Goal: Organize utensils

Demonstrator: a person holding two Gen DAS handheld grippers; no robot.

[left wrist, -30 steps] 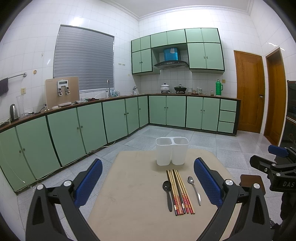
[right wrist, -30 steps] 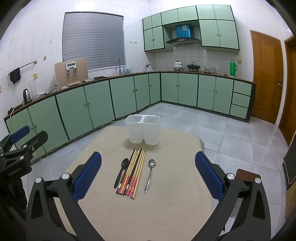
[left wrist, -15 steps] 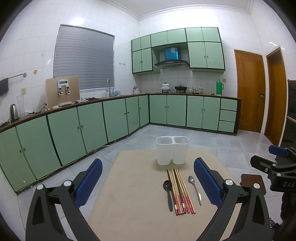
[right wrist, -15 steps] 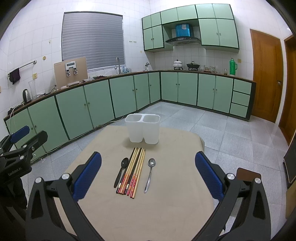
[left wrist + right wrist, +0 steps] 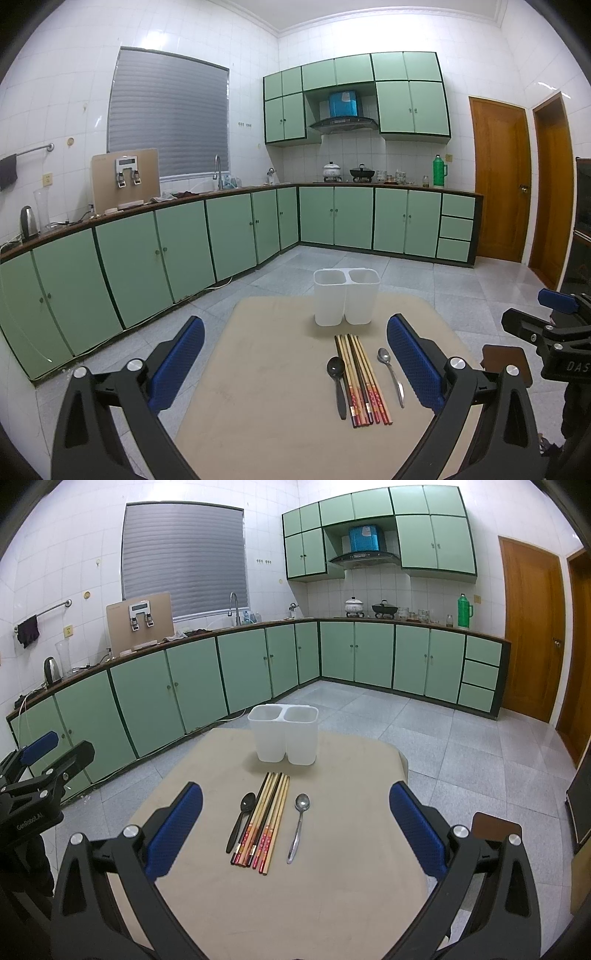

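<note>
Item: beige, matte table top with rounded corners (image 5: 332, 904), faintly scuffed, standing on grey speckled floor tiles (image 5: 461, 738).

Item: white translucent plastic holder with two compartments (image 5: 283, 734), rounded-rectangular, upright at the far edge of the table; both compartments show nothing inside.

Item: bundle of chopsticks (image 5: 264, 818), slender straight rods laid side by side and touching, some pale wood, some dark, several with red patterned bands at the near ends. Lies flat just in front of the holder, tips toward it.

Item: black spoon (image 5: 242, 821), glossy oval bowl, flat handle; lies touching or just beside the left edge of the bundle, I cannot tell which.

Item: steel spoon (image 5: 298, 827), polished, thin handle; lies apart to the right of the bundle.

Item: my left gripper (image 5: 295, 362), black frame, blue ribbed pads (image 5: 177, 363); jaws spread wide, holding nothing, above the table's near-left part.

Item: my right gripper (image 5: 295, 829), same build, pads (image 5: 417, 829) wide apart and empty, utensils framed between them.

Item: pale green cabinets (image 5: 184, 686) with dark trim.
</note>
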